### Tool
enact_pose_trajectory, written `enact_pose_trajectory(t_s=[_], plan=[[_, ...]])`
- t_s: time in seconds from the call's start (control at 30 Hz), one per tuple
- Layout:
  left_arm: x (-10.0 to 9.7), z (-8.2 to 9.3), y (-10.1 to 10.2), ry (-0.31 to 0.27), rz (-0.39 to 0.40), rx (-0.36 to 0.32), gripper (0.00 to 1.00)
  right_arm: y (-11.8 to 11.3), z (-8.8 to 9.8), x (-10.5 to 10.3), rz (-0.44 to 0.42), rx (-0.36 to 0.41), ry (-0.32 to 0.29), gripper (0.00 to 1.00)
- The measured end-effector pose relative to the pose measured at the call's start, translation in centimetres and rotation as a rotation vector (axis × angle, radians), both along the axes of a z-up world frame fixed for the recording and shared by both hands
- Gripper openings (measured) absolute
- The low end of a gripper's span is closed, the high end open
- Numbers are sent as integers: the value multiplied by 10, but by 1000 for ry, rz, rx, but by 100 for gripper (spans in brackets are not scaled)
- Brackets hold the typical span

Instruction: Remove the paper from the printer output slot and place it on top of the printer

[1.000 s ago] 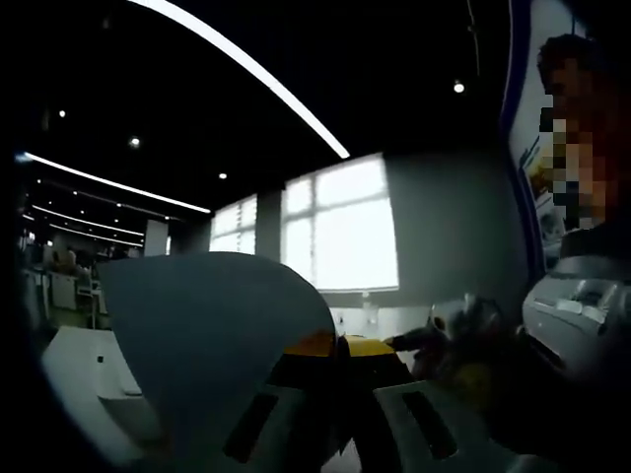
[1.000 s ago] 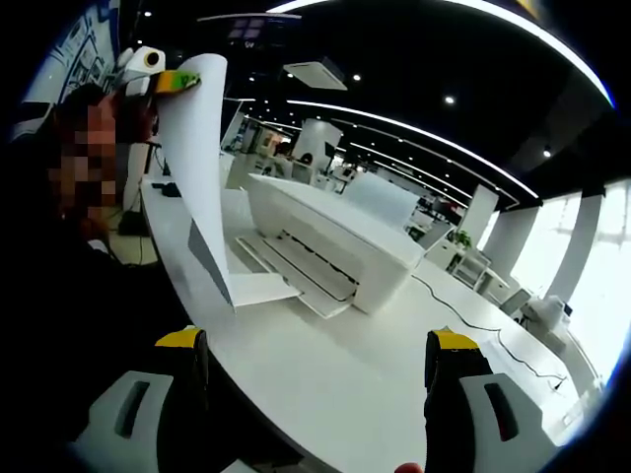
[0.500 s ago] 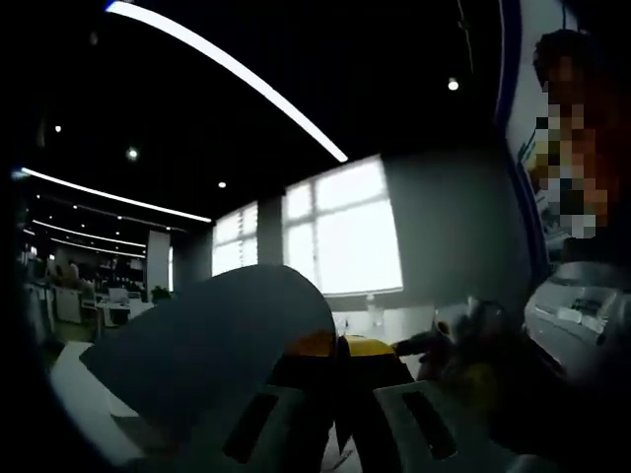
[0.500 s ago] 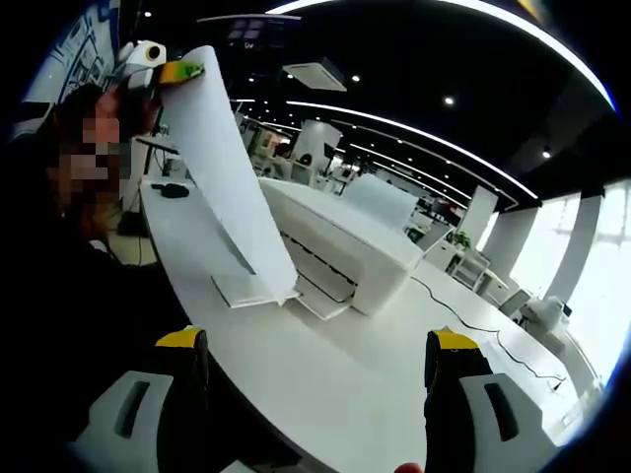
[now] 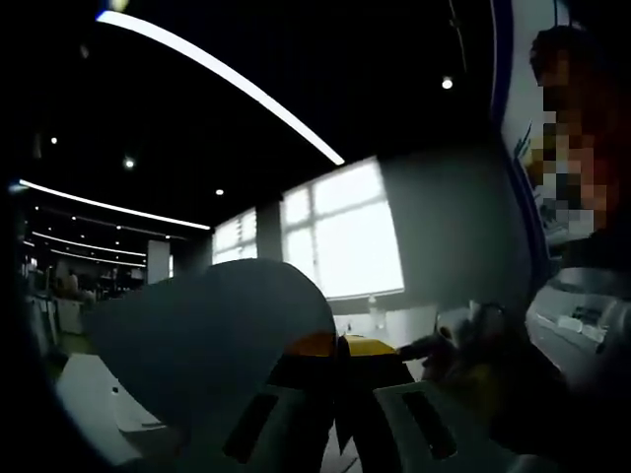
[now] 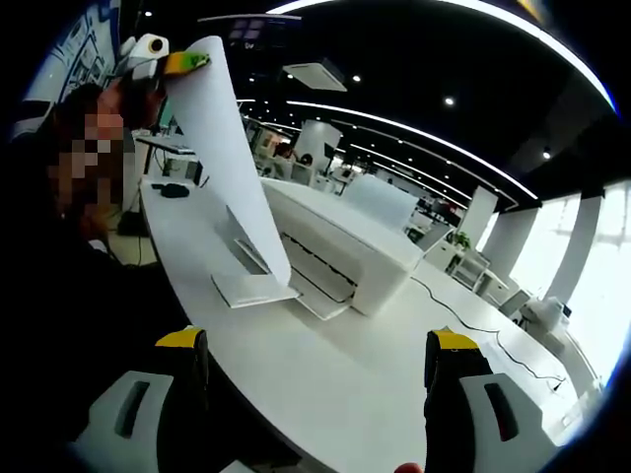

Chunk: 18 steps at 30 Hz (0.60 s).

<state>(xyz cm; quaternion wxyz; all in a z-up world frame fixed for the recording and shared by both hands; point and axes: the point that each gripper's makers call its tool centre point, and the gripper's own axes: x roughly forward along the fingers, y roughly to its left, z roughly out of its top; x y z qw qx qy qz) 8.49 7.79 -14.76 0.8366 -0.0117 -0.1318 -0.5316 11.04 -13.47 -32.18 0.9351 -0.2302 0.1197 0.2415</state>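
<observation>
A white sheet of paper [image 6: 232, 158] hangs curved from my left gripper [image 6: 182, 62], which is shut on its top edge, high at the upper left of the right gripper view. The sheet's lower edge hangs just over the printer's pulled-out output tray [image 6: 251, 289]. The white printer [image 6: 335, 236] stands on the white table [image 6: 325, 374] behind the sheet. In the left gripper view the paper [image 5: 197, 345] bulges to the left of my left gripper [image 5: 340, 347], whose yellow tips are pinched on it. My right gripper [image 6: 315, 340] is open, low over the table's near edge, with nothing between its jaws.
A person [image 6: 69, 246] stands close at the left of the right gripper view. A cable [image 6: 463, 310] runs over the table right of the printer. A small dark object [image 6: 175, 190] lies on the table behind the sheet. More desks and pillars stand farther back.
The left gripper has swung the sheet from hanging straight down onto the tray to leaning toward the printer, its lower edge lifted a little. The right gripper has not moved.
</observation>
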Motion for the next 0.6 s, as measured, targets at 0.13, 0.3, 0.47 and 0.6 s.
enact_pose_trajectory(t_s=[0.13, 0.3, 0.47, 0.6], plan=[[-1, 1, 0, -3, -2, 0, 6, 0, 0, 0, 0, -1, 0, 86], [-1, 1, -1, -5, -3, 3, 6, 0, -1, 0, 0, 0, 1, 86], [-1, 2, -1, -8, -3, 1, 6, 0, -2, 0, -1, 0, 3, 86], [-2, 3, -1, -10, -4, 3, 6, 0, -2, 1, -1, 1, 5, 86]])
